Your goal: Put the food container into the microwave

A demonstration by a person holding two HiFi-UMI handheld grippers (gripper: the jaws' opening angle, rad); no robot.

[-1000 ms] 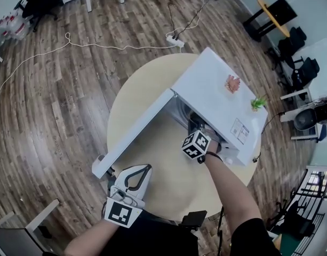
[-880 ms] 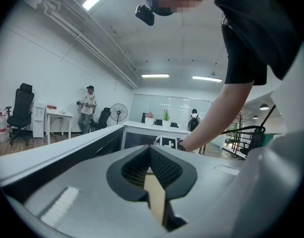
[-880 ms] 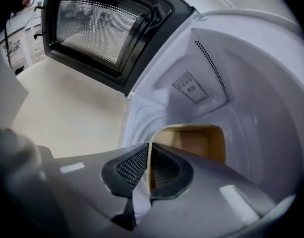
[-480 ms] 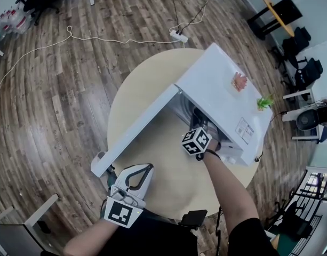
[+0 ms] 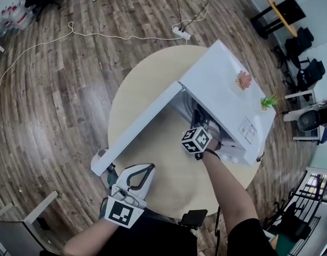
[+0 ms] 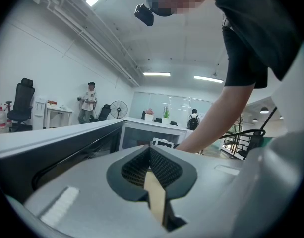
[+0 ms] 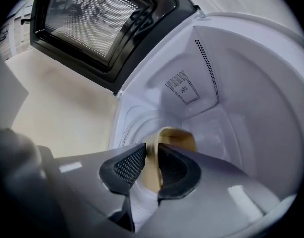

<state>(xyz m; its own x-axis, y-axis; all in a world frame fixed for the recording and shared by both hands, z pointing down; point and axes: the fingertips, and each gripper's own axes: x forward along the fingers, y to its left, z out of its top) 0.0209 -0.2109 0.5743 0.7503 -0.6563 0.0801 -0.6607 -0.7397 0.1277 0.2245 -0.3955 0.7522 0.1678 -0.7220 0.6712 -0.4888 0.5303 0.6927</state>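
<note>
The white microwave (image 5: 227,97) stands on the round table (image 5: 142,84) with its door (image 5: 136,132) swung wide open. My right gripper (image 5: 205,127) reaches into the cavity; only its marker cube shows from the head view. In the right gripper view the jaws (image 7: 152,157) are shut on the thin wall of the tan food container (image 7: 179,138), which is inside the cavity (image 7: 231,83) over the turntable (image 7: 134,125). My left gripper (image 5: 141,170) hangs at the table's near edge, shut with nothing in it (image 6: 150,155).
The open door (image 7: 97,24) juts out to the left of the cavity, over bare tabletop (image 7: 57,113). A small pink ornament (image 5: 243,80) and a green plant (image 5: 268,101) sit on top of the microwave. A power strip (image 5: 181,33) and cables lie on the wooden floor behind.
The right gripper has stayed in the microwave's mouth with the container, barely shifting. The left gripper has not moved. The head view has drifted slightly.
</note>
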